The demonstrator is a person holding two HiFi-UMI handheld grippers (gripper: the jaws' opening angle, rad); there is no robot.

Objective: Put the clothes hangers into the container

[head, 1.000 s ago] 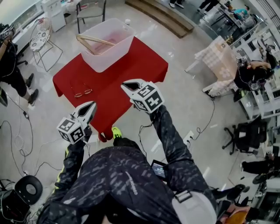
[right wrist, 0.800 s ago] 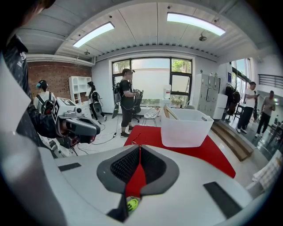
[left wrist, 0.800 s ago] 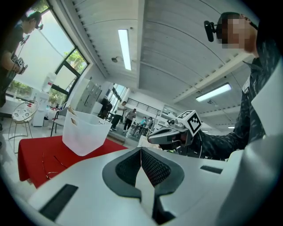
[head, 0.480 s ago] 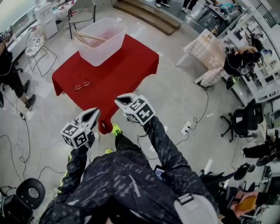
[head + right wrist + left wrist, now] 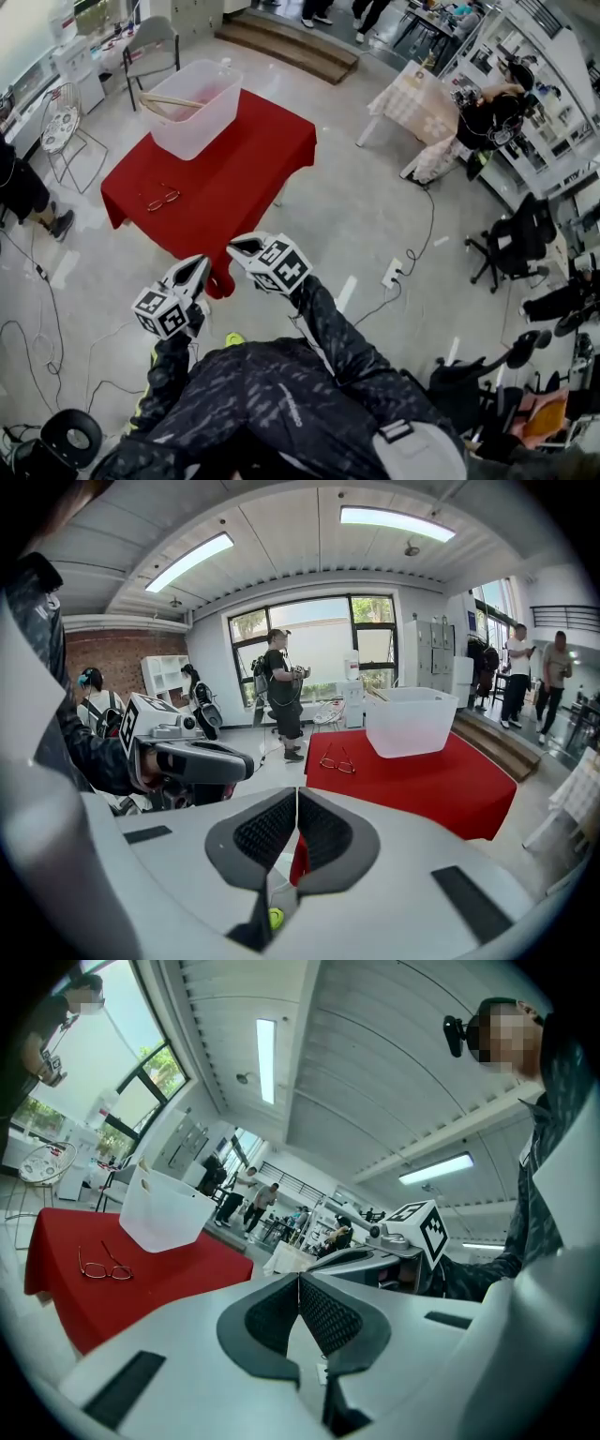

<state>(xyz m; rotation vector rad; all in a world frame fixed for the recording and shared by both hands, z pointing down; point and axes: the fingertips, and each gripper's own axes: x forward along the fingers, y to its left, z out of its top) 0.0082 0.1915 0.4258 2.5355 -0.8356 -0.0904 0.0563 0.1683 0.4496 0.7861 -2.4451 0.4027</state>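
Observation:
A translucent white container (image 5: 192, 111) stands at the far end of the red-clothed table (image 5: 239, 178). A wooden clothes hanger (image 5: 172, 100) lies inside it, one end over the rim. Both grippers are held off the near edge of the table, apart from everything on it. In the head view my left gripper (image 5: 198, 266) is at the left and my right gripper (image 5: 238, 247) just beside it. In the left gripper view the left gripper's (image 5: 300, 1283) pads meet with nothing between them. In the right gripper view the right gripper (image 5: 296, 799) is likewise shut and empty, with the container (image 5: 412, 722) far ahead.
A pair of glasses (image 5: 162, 200) lies on the cloth near its left edge. Chairs (image 5: 150, 42) and a wire stool (image 5: 58, 127) stand beyond the table, and steps (image 5: 291, 52) lie behind it. Cables and a power strip (image 5: 391, 274) lie on the floor. A checkered table (image 5: 422, 108) and people stand around.
Both grippers have drawn back from the table together with the person. The table and the container now lie farther off. Both stay shut and empty.

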